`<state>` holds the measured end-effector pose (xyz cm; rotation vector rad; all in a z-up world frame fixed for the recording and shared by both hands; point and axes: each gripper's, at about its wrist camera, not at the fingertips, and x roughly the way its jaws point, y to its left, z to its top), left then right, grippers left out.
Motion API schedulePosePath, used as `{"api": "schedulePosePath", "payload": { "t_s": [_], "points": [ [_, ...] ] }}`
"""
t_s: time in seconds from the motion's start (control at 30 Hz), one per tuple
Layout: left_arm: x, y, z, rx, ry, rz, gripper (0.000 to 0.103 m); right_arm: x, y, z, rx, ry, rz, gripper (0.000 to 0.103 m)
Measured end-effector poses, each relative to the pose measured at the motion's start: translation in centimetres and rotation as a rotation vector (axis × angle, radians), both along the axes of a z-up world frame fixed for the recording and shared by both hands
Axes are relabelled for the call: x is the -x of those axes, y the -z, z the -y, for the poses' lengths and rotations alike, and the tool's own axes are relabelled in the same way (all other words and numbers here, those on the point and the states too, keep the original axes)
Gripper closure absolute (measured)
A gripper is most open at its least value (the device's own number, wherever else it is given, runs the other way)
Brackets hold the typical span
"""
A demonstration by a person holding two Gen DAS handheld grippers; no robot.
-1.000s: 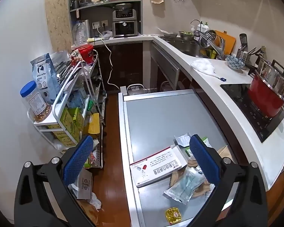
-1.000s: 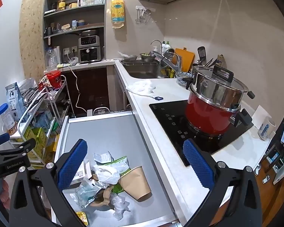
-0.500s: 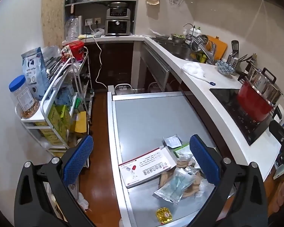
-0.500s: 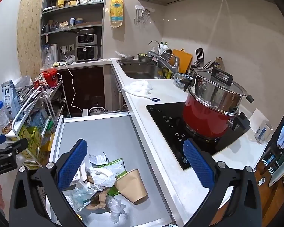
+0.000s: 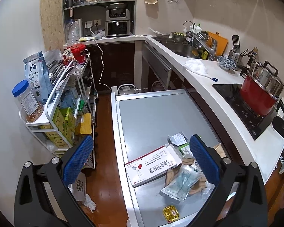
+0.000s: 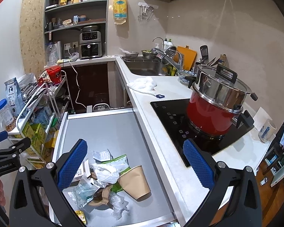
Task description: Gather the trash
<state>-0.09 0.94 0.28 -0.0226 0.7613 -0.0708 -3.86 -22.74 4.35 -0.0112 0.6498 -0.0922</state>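
A pile of trash lies at the near end of the grey metal table point(image 5: 153, 117): a white medicine box point(image 5: 153, 165), a clear plastic wrapper point(image 5: 181, 184), a small gold packet point(image 5: 171, 213), a torn white sachet point(image 5: 177, 139). The right wrist view shows a tipped brown paper cup point(image 6: 134, 181), a green packet point(image 6: 119, 160) and crumpled white plastic point(image 6: 106, 172). My left gripper point(image 5: 140, 160) is open and empty above the box. My right gripper point(image 6: 134, 164) is open and empty above the cup.
A wire shelf cart point(image 5: 66, 98) with jars and boxes stands left of the table across a narrow wood floor. The white counter point(image 6: 161, 102) at right holds a hob, a red pot point(image 6: 212, 111), a white cloth point(image 6: 143, 83) and a sink.
Both grippers have drawn back and risen a little, so the trash pile sits lower and farther in view. Both stay open. The trash has not moved.
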Motion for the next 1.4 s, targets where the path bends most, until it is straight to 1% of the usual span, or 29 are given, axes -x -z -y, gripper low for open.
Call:
{"api": "schedulePosePath", "payload": {
  "t_s": [0.33,0.63,1.03,1.4],
  "points": [
    [0.31,0.17,0.32,-0.029,-0.011,0.002,0.002,0.08,0.19,-0.27,-0.013,-0.031,-0.014,0.004],
    [0.47,-0.01,0.24,-0.036,-0.025,0.007,0.002,-0.06,0.28,-0.64,0.007,-0.034,-0.019,0.004],
    [0.52,-0.29,-0.09,-0.033,-0.037,0.015,0.002,-0.22,0.42,-0.68,0.006,-0.031,-0.030,0.004],
    [0.47,-0.46,0.05,-0.028,-0.028,0.011,0.002,-0.14,0.52,-0.84,-0.012,-0.065,-0.049,0.004]
  ]
}}
